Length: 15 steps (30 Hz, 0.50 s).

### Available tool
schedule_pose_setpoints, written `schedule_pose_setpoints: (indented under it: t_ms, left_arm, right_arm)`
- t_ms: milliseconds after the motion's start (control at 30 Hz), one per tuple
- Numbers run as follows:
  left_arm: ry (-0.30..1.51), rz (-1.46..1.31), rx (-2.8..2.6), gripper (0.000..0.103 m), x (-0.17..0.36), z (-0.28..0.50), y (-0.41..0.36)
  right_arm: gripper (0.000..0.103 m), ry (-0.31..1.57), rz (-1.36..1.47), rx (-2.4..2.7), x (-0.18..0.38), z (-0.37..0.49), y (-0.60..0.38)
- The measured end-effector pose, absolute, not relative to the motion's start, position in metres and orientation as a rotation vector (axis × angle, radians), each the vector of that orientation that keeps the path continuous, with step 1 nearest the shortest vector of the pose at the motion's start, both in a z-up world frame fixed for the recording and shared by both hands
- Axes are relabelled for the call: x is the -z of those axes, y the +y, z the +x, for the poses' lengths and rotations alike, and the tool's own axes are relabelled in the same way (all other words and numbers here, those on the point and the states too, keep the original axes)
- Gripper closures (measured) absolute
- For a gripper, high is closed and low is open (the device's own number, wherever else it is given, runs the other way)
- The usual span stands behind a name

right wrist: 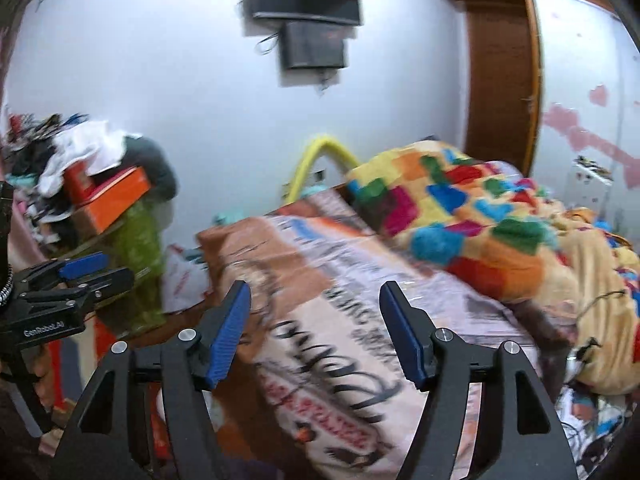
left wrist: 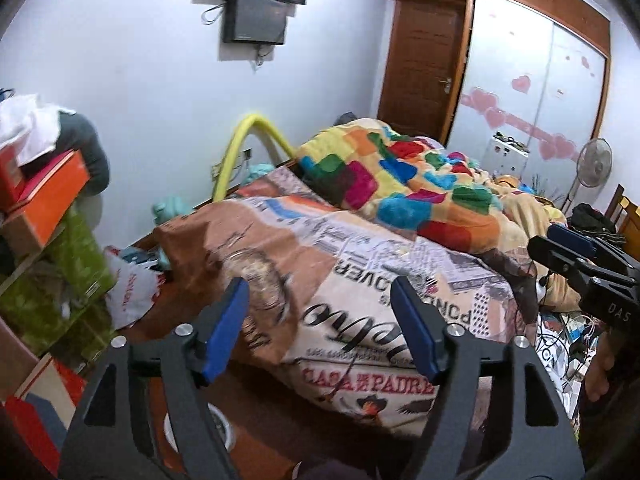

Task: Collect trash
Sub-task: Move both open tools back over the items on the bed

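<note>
The nearest thing we would call trash is the white plastic bag [left wrist: 134, 292] with red print, crumpled on the floor between the bed [left wrist: 360, 280] and the green boxes [left wrist: 76, 264] under the cluttered shelf. In the right wrist view the same bag [right wrist: 186, 280] lies low beside the bed's corner. Whether it is itself trash or a sack for it, we cannot tell.

Our left gripper [left wrist: 320, 328] hangs above the bed's foot with its jaws well apart and nothing between them. Our right gripper [right wrist: 316, 328] is likewise spread wide and empty, over the printed sheet [right wrist: 340, 340]. Each shows at the edge of the other's view, so they are side by side.

We judge little of the collecting settled from here: neither gripper carries anything, and no bin is in view. Left to do is to pick a piece and reach down to it. The bag is the likeliest; the cables [left wrist: 568, 336] on the floor right of the bed look like belongings.
</note>
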<state>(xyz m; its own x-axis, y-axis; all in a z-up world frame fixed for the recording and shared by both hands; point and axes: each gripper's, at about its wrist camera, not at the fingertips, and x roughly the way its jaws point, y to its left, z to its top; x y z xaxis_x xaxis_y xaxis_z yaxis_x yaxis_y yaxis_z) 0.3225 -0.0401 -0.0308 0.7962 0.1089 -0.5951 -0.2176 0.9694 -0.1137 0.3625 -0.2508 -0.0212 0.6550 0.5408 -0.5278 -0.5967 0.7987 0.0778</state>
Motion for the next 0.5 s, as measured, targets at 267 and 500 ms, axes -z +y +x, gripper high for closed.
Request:
schedule_pose_setpoints:
  t_ms: [267, 500]
  left_arm:
    - [0.657, -0.126, -0.085, 0.030, 0.041, 0.396, -0.085]
    - [0.743, -0.124, 0.007, 0.030, 0.082, 0.465, -0.112]
  right_arm:
    - [0.040, 0.590, -0.081, -0.483, 0.037, 0.414, -0.301]
    - [0.040, 0.680, -0.050, -0.405, 0.072, 0.455, -0.330]
